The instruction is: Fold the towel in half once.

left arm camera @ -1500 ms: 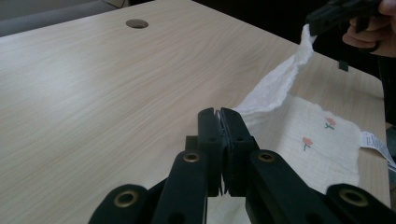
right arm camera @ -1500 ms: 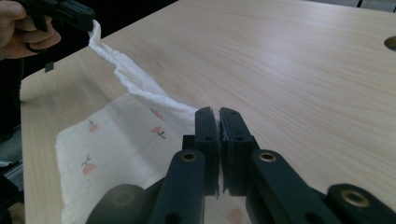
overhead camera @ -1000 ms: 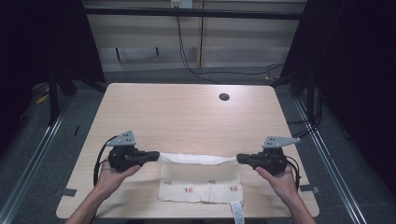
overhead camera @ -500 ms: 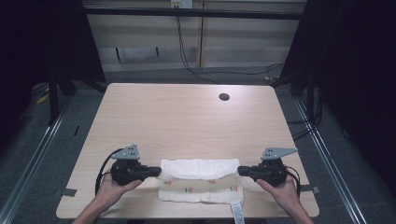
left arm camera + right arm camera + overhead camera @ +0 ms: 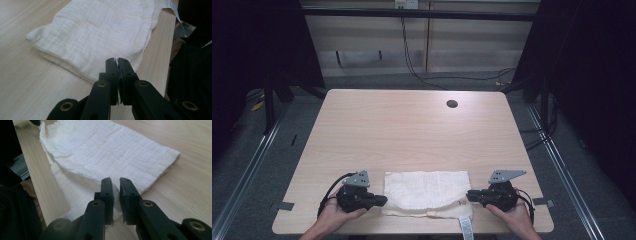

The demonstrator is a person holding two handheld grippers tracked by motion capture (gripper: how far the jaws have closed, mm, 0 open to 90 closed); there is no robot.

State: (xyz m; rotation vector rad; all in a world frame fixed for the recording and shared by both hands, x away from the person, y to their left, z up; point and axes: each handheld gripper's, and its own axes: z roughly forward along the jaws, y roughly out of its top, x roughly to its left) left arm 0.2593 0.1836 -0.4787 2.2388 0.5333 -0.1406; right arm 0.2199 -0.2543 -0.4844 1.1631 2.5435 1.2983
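Where the folded white cloth (image 5: 426, 193) lies near the table (image 5: 412, 130) front edge, its length runs between left gripper (image 5: 381, 200) and right gripper (image 5: 469, 195). Left gripper view: jaws pinched together at the cloth's near edge. Right gripper view: jaws have just been parting, cloth corner loose between them.

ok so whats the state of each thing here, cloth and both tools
white cloth: folded over, lying flat near the table's front edge, its tag hanging over that edge
left tool: shut, tips at the cloth's edge; whether cloth is pinched cannot be told
right tool: jaws have just been opening, a narrow gap now, cloth edge between them but not pressed
table: bare wood beyond the cloth
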